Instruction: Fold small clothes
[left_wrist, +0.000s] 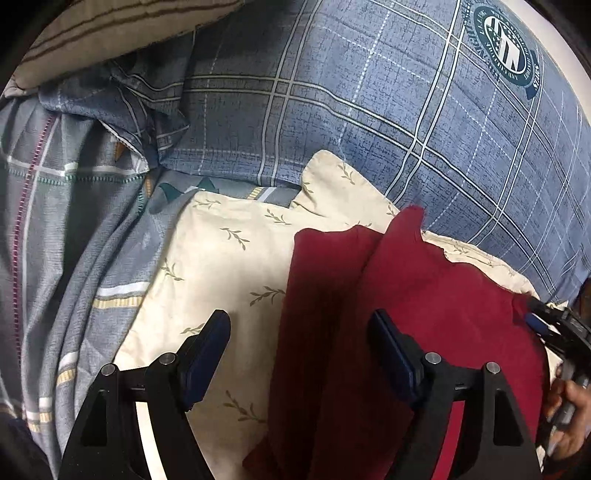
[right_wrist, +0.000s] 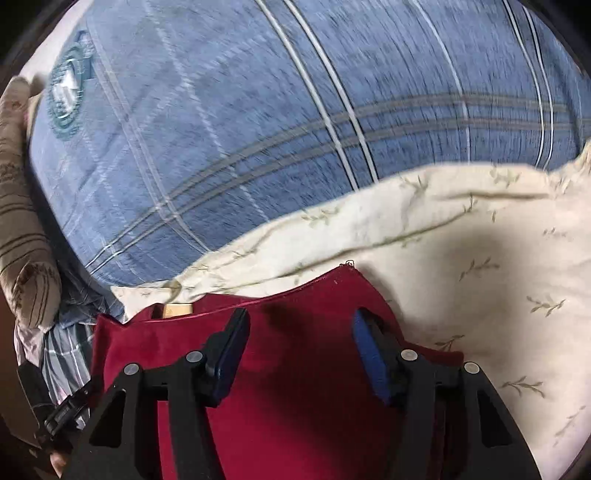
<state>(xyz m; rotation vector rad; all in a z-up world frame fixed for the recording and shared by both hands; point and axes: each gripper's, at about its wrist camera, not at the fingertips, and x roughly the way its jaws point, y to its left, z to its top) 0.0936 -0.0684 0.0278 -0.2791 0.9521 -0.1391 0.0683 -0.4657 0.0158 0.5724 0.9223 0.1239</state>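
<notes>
A dark red garment (left_wrist: 424, 295) lies partly folded on a cream leaf-print cloth (left_wrist: 229, 258). In the left wrist view my left gripper (left_wrist: 299, 332) is open, its jaws straddling the garment's left edge just above it. The right gripper (left_wrist: 543, 321) shows at the garment's right edge there. In the right wrist view my right gripper (right_wrist: 297, 332) is open and empty over the red garment (right_wrist: 303, 369), whose top hem with a tan label (right_wrist: 177, 309) lies just ahead of the fingers.
A blue plaid duvet (left_wrist: 369, 110) with a round emblem (left_wrist: 506, 48) lies beyond the cream cloth (right_wrist: 480, 258). A striped beige pillow (left_wrist: 110, 33) sits at the back left, and grey plaid bedding (left_wrist: 66, 240) is bunched on the left.
</notes>
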